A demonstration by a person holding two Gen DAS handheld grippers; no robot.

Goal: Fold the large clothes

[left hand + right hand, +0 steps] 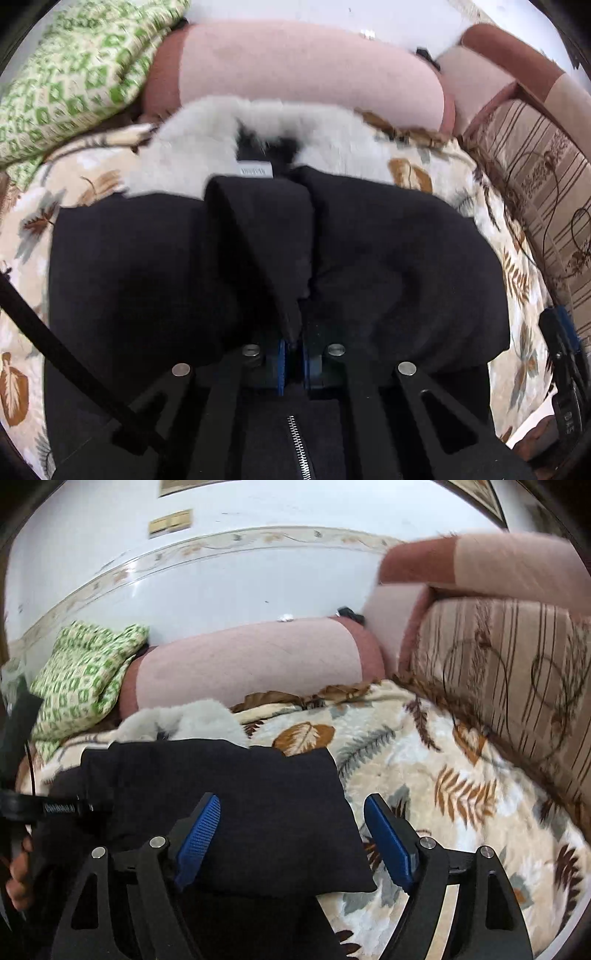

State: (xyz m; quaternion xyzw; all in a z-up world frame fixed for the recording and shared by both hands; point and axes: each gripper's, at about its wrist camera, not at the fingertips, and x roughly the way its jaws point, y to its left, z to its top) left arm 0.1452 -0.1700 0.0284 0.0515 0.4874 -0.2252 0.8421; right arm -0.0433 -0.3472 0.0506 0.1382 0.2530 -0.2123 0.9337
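Observation:
A black jacket [155, 280] with a white fur collar [192, 147] lies spread on a leaf-patterned blanket [413, 173]. Its zipper [299, 446] shows low in the left wrist view. My left gripper [293, 354] is shut on a narrow fold of the jacket's black cloth, which runs up from the blue pads toward the collar. In the right wrist view the jacket [258, 794] fills the lower left, with the collar [192, 716] beyond. My right gripper [291, 834] hangs open over the jacket's right edge. Its left pad [199, 834] is above the cloth and its right pad [388, 842] above the blanket.
A green-patterned cushion [85, 679] and a pink bolster [251, 661] lie at the back against a white wall. A striped sofa back [498, 672] runs along the right. A hand [18, 871] on the other gripper's handle shows at the left edge.

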